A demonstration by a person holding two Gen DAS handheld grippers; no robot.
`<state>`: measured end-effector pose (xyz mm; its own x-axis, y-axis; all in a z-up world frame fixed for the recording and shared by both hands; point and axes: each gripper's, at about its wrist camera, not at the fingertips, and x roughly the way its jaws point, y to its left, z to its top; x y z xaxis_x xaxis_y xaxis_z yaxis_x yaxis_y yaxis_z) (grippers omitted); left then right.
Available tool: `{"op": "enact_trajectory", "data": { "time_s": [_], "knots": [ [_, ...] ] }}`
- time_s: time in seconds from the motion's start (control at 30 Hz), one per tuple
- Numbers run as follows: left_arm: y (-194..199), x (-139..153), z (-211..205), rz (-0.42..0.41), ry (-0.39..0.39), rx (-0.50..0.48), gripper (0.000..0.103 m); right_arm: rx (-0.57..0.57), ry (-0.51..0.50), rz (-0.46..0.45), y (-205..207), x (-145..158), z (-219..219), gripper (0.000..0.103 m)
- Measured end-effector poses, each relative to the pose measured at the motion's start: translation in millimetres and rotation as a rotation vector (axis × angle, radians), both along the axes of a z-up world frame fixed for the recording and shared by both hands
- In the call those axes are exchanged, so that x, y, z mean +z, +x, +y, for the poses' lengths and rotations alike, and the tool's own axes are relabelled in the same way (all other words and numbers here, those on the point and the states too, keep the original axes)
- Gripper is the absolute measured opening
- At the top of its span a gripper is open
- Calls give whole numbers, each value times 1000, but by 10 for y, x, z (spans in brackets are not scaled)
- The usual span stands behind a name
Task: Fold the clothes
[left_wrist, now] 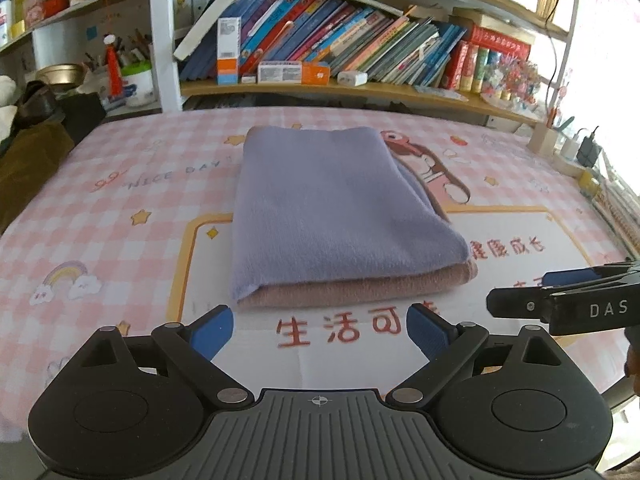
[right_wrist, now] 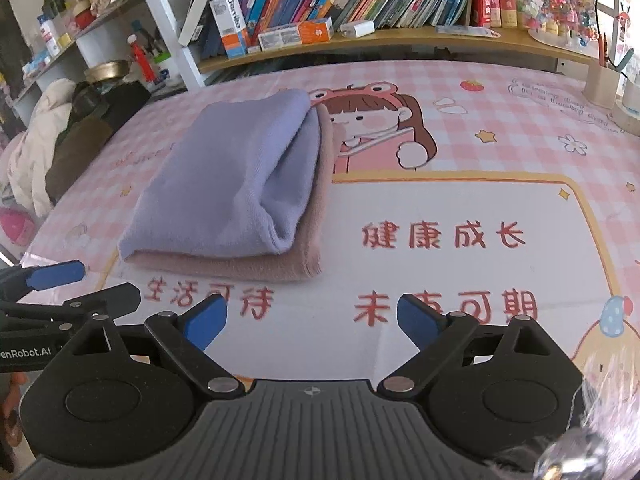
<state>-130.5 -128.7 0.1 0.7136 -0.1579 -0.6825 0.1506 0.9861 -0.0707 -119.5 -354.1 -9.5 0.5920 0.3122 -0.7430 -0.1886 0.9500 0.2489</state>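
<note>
Two cloths sit folded on the tabletop (left_wrist: 120,184), purple cloth (left_wrist: 332,204) on pink cloth (left_wrist: 360,288). My left tool (left_wrist: 319,330) and right tool (right_wrist: 312,320) are wide open, holding nothing. If I bump the pile, it could slide apart.

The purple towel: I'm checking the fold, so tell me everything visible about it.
The purple towel looks like soft, fuzzy terry cloth, folded into a flat rectangle. It lies on a folded pink towel, whose edges stick out beneath on the near and right sides. Its right side shows rounded, layered folds. Both sit on the checked tablecloth. Neither gripper touches it.
</note>
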Motion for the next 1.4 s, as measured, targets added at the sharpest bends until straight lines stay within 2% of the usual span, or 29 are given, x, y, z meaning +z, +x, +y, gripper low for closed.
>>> {"op": "enact_trajectory", "data": {
  "time_s": [0.17, 0.3, 0.43, 0.5, 0.67, 0.83, 0.93, 1.0, 1.03, 1.1, 1.17, 1.27, 1.4],
  "knots": [
    [224, 93, 218, -39, -50, -35, 95, -100, 127, -24, 144, 99, -16, 93],
    [459, 100, 504, -14, -112, -26, 95, -179, 150, 2, 255, 66, 83, 94],
    [666, 87, 716, 10, -170, -57, 95, -257, 173, 28, 367, 34, 181, 94],
    [760, 68, 764, 24, -178, -89, 95, -295, 183, 41, 420, 17, 230, 93],
    [959, -39, 890, 81, -257, -167, 95, -355, 207, 75, 512, -60, 302, 93],
    [1202, -182, 1042, 173, -415, -169, 95, -394, 279, 118, 669, -161, 230, 93],
    [1327, -293, 1084, 230, -472, -144, 94, -399, 335, 148, 779, -228, 156, 88],
    [1409, -368, 1110, 267, -508, -127, 90, -381, 345, 158, 832, -249, 149, 72],
    [1450, -405, 1123, 286, -526, -119, 84, -373, 350, 163, 858, -260, 146, 70],
    [1533, -480, 1149, 323, -561, -102, 63, -355, 360, 173, 910, -282, 139, 64],
    [1588, -541, 1158, 353, -596, -88, 58, -338, 370, 183, 963, -304, 132, 61],
    [1591, -553, 1110, 354, -614, -79, 50, -311, 384, 199, 1041, -337, 122, 58],
    [1596, -588, 1100, 354, -628, -47, 50, -276, 404, 219, 1146, -380, 108, 39]
  ]
}}
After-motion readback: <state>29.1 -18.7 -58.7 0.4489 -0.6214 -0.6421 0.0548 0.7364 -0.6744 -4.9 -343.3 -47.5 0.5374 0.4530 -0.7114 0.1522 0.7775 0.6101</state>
